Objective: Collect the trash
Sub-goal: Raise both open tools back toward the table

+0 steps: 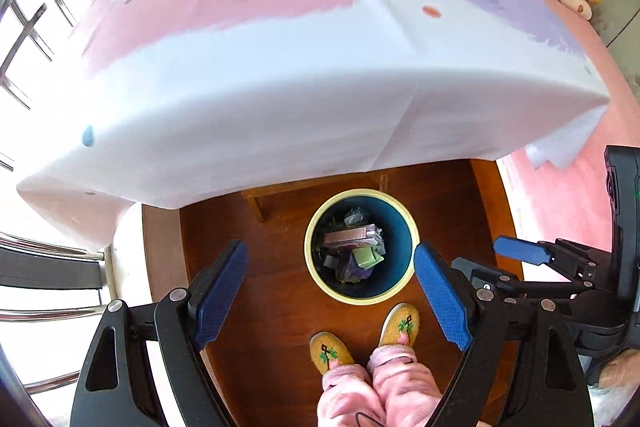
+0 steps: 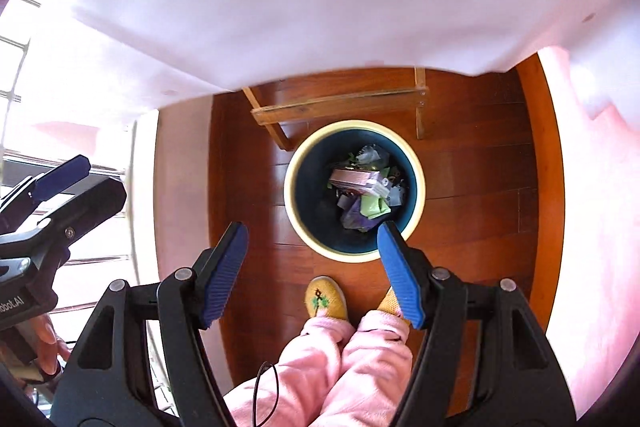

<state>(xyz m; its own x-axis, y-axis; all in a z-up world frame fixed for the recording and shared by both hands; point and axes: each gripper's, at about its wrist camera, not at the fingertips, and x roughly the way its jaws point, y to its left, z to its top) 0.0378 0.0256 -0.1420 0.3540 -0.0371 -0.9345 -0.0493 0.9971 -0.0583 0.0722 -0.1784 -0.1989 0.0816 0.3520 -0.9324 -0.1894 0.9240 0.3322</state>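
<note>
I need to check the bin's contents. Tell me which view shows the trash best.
Right wrist view: the trash in the bin appears larger and fully unobstructed. Left wrist view shows the same pile smaller.

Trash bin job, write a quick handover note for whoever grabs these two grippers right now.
Left gripper: open, nothing between its pads.
Right gripper: open, also empty.
Both hang above the trash bin on the wooden floor, in front of the person's slippers.
Done: wrappers and a pink box lie inside the bin.
Left: the bed looks free of trash up front; check the clutter at its far end, too far off to identify.
</note>
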